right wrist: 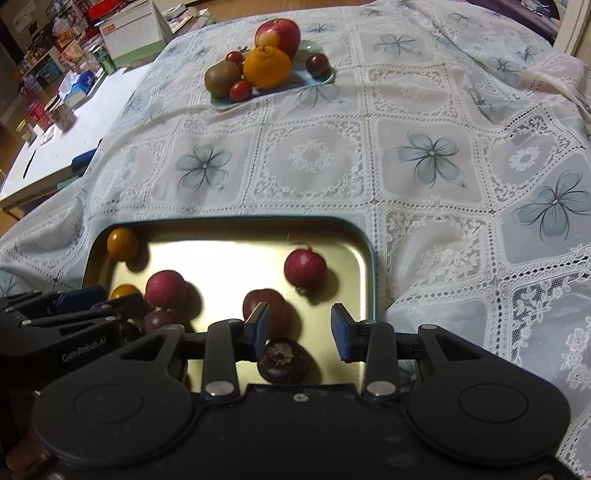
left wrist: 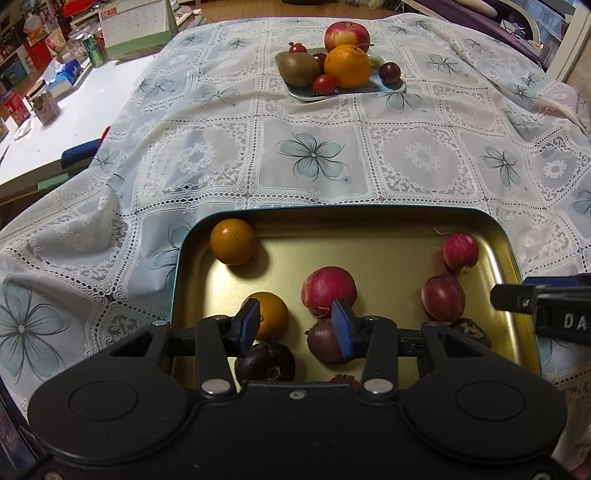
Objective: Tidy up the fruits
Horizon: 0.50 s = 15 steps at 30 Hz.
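Note:
A gold tray with a teal rim (left wrist: 369, 211) lies near me on the lace cloth. It holds two yellow-orange tomatoes (left wrist: 232, 242), red radishes (left wrist: 328, 291), a plum (left wrist: 443, 298), a purple fruit (left wrist: 323, 341) and dark chestnut-like pieces (left wrist: 265, 363). My left gripper (left wrist: 295, 326) hangs open over the tray's near left part, with only tray floor between its pads. My right gripper (right wrist: 301, 330) stands open over the near right part. A plum (right wrist: 275, 306) shows behind its left finger and a dark chestnut (right wrist: 282, 362) lies just below the gap.
Far across the cloth a pale blue plate (left wrist: 391, 88) carries an apple (left wrist: 347, 35), an orange (left wrist: 347, 66), a kiwi (left wrist: 298, 68), cherry tomatoes and a dark plum. A white side table (left wrist: 55, 129) on the left bears a calendar, a can and boxes.

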Available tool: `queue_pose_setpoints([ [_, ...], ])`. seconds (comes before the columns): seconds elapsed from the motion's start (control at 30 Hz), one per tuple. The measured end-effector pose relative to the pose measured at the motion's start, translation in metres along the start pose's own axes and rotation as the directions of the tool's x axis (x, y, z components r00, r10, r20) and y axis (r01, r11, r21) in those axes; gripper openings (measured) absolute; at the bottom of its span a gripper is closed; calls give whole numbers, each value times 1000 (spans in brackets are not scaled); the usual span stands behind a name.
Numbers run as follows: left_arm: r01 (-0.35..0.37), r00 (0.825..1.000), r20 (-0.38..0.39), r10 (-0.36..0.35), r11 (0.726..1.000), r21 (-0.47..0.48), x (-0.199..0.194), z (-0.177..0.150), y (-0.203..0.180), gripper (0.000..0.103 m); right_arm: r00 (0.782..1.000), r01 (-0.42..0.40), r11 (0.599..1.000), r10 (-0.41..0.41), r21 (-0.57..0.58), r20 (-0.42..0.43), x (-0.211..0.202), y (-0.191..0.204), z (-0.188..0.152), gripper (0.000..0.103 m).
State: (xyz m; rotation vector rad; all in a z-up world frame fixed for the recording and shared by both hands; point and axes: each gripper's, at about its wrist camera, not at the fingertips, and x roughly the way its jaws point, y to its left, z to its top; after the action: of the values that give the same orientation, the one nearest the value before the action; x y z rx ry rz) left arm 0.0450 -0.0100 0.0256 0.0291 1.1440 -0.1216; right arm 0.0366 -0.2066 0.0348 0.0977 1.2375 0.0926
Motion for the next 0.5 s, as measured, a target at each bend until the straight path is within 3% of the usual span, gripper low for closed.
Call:
queue_pose_setpoints([
  [0.5, -12, 1000, 24, 12, 1000, -2, -17, -19, -2, 51, 999, -8, 1000, 8, -2, -33, -5, 8, -23, 38],
])
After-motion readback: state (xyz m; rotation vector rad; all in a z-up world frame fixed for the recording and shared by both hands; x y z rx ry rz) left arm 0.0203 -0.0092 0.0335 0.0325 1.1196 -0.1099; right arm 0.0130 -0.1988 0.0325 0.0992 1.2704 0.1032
